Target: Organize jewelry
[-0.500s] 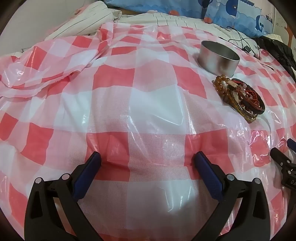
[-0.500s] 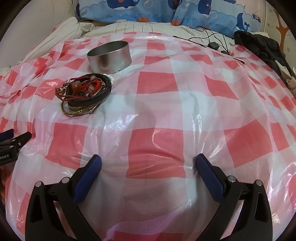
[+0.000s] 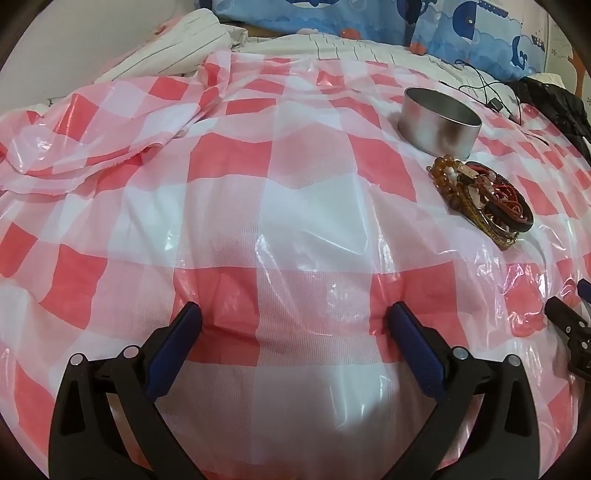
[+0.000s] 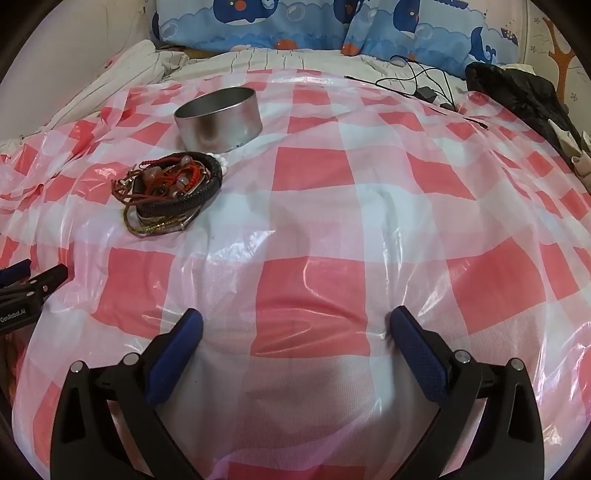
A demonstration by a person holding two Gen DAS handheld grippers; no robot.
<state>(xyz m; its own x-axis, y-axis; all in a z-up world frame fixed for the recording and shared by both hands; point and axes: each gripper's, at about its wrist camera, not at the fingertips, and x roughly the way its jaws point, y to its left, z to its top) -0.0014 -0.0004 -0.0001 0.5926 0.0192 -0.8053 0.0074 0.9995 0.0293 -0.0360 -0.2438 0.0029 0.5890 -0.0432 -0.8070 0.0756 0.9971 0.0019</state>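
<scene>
Left gripper [image 3: 293,317] and right gripper [image 4: 295,321]: jaws spread wide, nothing between them, both angled down over the near part of the checked plastic sheet [image 4: 369,177]. Jewelry pile [image 4: 170,192] lies mid-sheet, between the grippers. Metal tin [image 4: 218,120] stands upright just behind it, toward the far edge.

One metal tin [image 4: 218,119], one tangled jewelry pile [image 4: 170,192], two pillows [image 4: 258,22].

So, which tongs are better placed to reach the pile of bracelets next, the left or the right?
It is nearly even. Both the left tongs and the right tongs are open and empty, and the pile of bracelets lies between them, before the metal tin. It looks slightly nearer in the right view, so right, probably.
</scene>
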